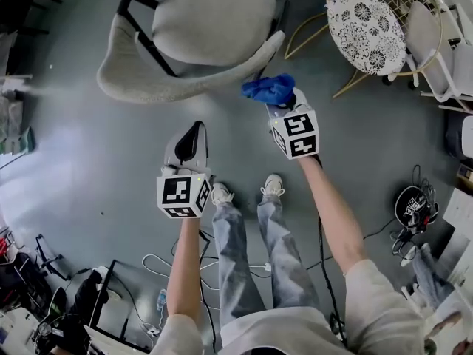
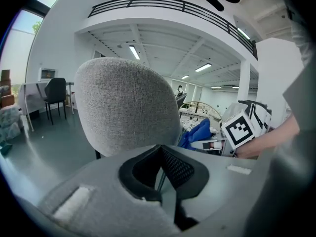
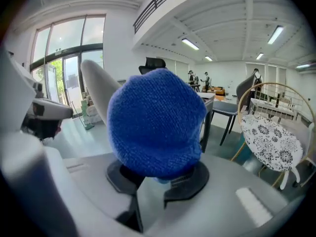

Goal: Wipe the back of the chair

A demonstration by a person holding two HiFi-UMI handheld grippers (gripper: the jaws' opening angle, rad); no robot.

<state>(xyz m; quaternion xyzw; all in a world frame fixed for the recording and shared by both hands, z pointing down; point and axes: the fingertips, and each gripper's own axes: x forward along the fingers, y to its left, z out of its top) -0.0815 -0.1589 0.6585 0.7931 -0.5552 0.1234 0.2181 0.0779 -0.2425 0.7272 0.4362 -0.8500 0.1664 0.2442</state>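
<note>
Grey chair (image 1: 211,21) stands on the floor (image 1: 89,154) ahead of the person. Its curved backrest (image 1: 166,87) faces both grippers.

Right gripper (image 1: 278,103): jaws clamped on a bunched blue cloth (image 1: 270,89). In the right gripper view the cloth (image 3: 155,122) bulges up over the jaw tips and fills the centre of the frame. The cloth sits at the right end of the backrest. Contact with the fabric is uncertain from the head view; probably just beside it.

Left gripper (image 1: 195,129): jaws drawn together, nothing between them. It is held below the backrest, apart from it. In its own view the backrest (image 2: 128,105) rises straight ahead.

Round patterned chair (image 1: 366,24) stands to the right, well apart from the grey chair.
</note>
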